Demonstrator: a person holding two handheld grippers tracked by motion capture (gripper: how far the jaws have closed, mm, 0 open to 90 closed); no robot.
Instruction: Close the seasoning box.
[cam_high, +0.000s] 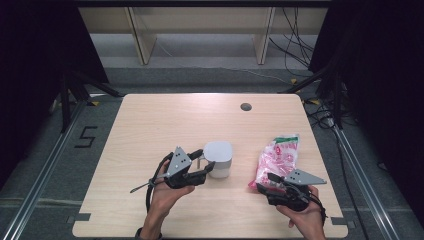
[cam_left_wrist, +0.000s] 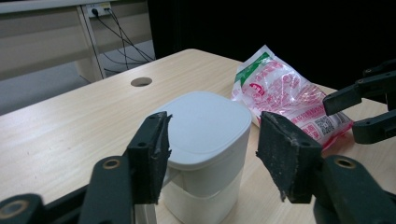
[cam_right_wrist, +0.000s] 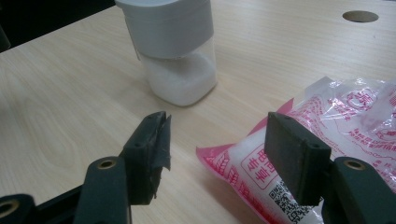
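Knocking the white container (cam_high: 218, 158) over looks like the main risk: the left hand-held gripper (cam_high: 204, 164) stands right against its side, jaws parted to either side of the lid and not pressing on it, so a sideways nudge from one jaw could tip the tall, narrow container onto the table (cam_high: 165, 120). No earlier picture is there to compare, so I judge only that the container is released and stands upright near the table's middle. The second risk lies with the bag (cam_high: 278, 156), printed in pink and red, well to the container's right: the right hand-held gripper (cam_high: 270, 180) hovers open over its near corner, and a pinch on that slack film could slip or tear. The left gripper view shows the container's smooth rounded lid (cam_left_wrist: 205, 126) between the worn pads (cam_left_wrist: 285, 154), and the green band at the bag's far end (cam_left_wrist: 254, 70). The right gripper view adds what those miss: white grains fill the container's clear lower half (cam_right_wrist: 180, 81), and the bag's corner lies between the parted jaws without touching either. The high view alone gives both hands and the spacing between them.
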